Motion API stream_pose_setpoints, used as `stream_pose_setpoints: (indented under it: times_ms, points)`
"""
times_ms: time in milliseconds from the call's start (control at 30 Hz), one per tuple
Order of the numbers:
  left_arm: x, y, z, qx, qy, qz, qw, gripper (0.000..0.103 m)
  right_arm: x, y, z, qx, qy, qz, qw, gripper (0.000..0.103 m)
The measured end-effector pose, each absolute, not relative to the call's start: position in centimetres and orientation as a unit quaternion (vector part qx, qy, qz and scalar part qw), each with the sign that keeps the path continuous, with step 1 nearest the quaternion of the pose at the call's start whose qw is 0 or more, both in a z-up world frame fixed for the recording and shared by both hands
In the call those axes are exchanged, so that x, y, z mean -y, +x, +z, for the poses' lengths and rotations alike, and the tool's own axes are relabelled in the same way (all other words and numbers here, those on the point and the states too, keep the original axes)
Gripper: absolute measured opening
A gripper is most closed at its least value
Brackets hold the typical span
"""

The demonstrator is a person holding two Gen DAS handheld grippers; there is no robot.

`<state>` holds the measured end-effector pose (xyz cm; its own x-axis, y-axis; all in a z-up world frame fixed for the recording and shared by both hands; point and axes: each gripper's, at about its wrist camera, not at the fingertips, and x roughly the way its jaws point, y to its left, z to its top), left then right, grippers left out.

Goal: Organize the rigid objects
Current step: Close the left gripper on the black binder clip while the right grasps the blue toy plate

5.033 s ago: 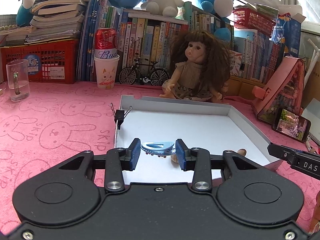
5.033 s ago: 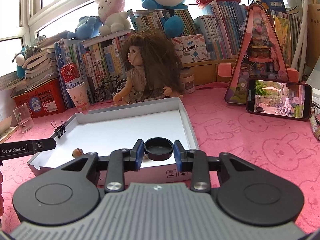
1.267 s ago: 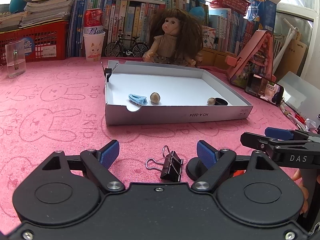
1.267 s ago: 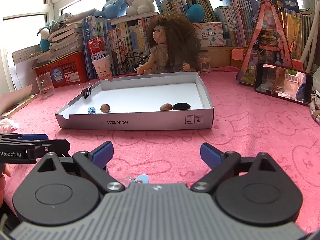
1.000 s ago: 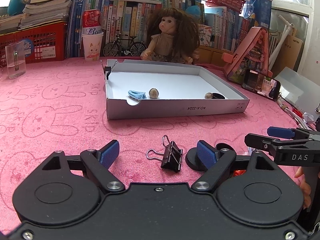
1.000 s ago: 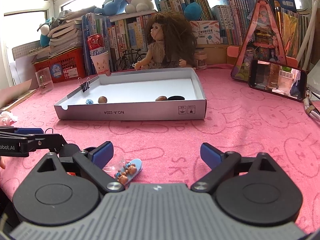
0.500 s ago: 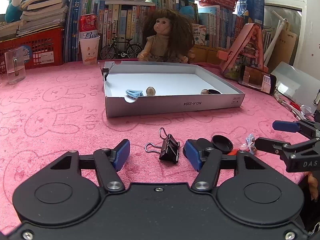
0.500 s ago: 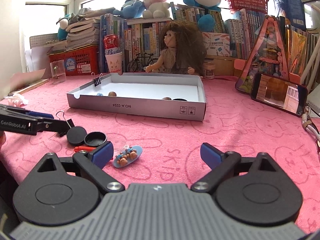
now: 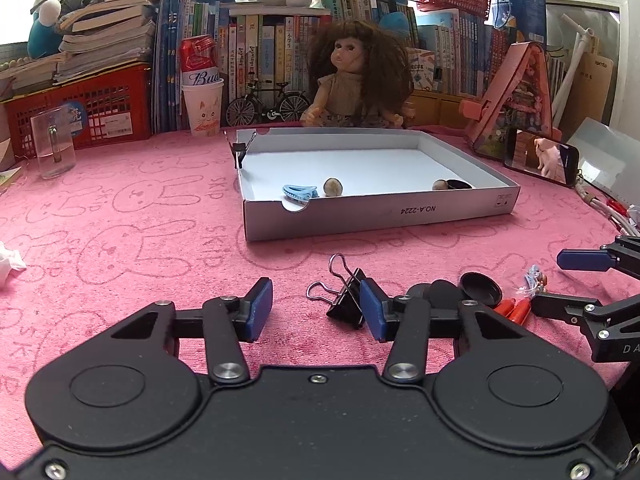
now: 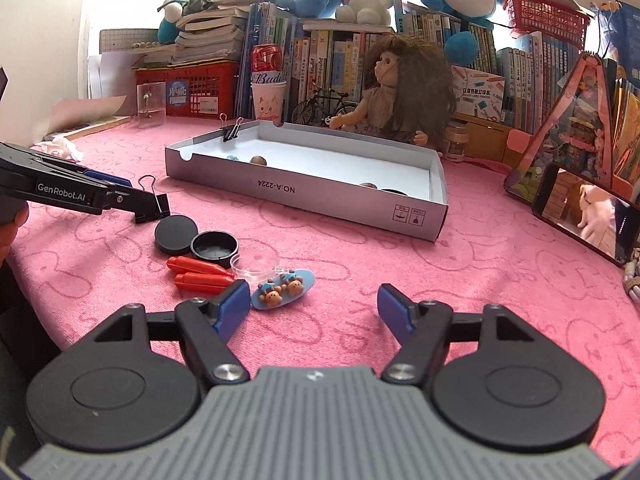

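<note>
My left gripper (image 9: 316, 306) hovers low over the pink cloth with its jaws closing. A black binder clip (image 9: 344, 300) lies between them against the right pad, with a gap to the left pad. My right gripper (image 10: 313, 307) is also closing. A blue hair clip with bears (image 10: 282, 285) lies just ahead of its left pad, untouched. Near it lie a black lid (image 10: 175, 232), a black cap (image 10: 214, 245) and red pieces (image 10: 198, 274). The white tray (image 9: 380, 212) holds a blue claw clip (image 9: 298, 194), two nuts and a black cap (image 9: 458, 184).
A doll (image 9: 356, 80) sits behind the tray. A phone (image 9: 540, 158) leans at the right, a glass (image 9: 54, 148) stands at the left. Another binder clip (image 9: 239, 148) grips the tray's left wall. Crumpled tissue (image 9: 10, 262) lies at the left edge. Books line the back.
Both grippers' jaws have narrowed. The claw clip and black cap held earlier now lie in the tray. The right view has rolled, bringing the bear clip and caps into plain sight.
</note>
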<state>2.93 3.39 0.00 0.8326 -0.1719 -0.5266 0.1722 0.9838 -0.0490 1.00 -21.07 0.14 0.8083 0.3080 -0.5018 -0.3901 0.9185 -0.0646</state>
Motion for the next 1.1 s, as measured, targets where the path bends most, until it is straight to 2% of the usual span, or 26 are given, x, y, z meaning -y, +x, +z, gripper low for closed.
stream_pose_setpoints:
  times_ms: [200, 600, 633, 667, 1100]
  points:
    - [-4.2, 3.1, 0.1, -0.273, 0.007, -0.075, 0.959, 0.047, 20.7, 1.3, 0.2, -0.250, -0.085, 0.204, 0.943, 0.063]
    - [-5.5, 3.6, 0.2, -0.271, -0.004, -0.035, 0.962, 0.048, 20.1, 1.8, 0.0, -0.249, -0.078, 0.217, 0.941, 0.051]
    - [-5.5, 3.6, 0.2, -0.271, -0.005, -0.032, 0.962, 0.048, 20.1, 1.7, 0.0, -0.248, -0.076, 0.215, 0.942, 0.049]
    - [-5.6, 3.6, 0.3, -0.271, -0.006, -0.032, 0.962, 0.048, 20.1, 1.7, 0.0, -0.247, -0.074, 0.211, 0.943, 0.041]
    - [-3.5, 3.1, 0.3, -0.261, -0.024, -0.063, 0.963, 0.052, 20.8, 2.2, 0.2, -0.237, -0.047, 0.159, 0.957, 0.040]
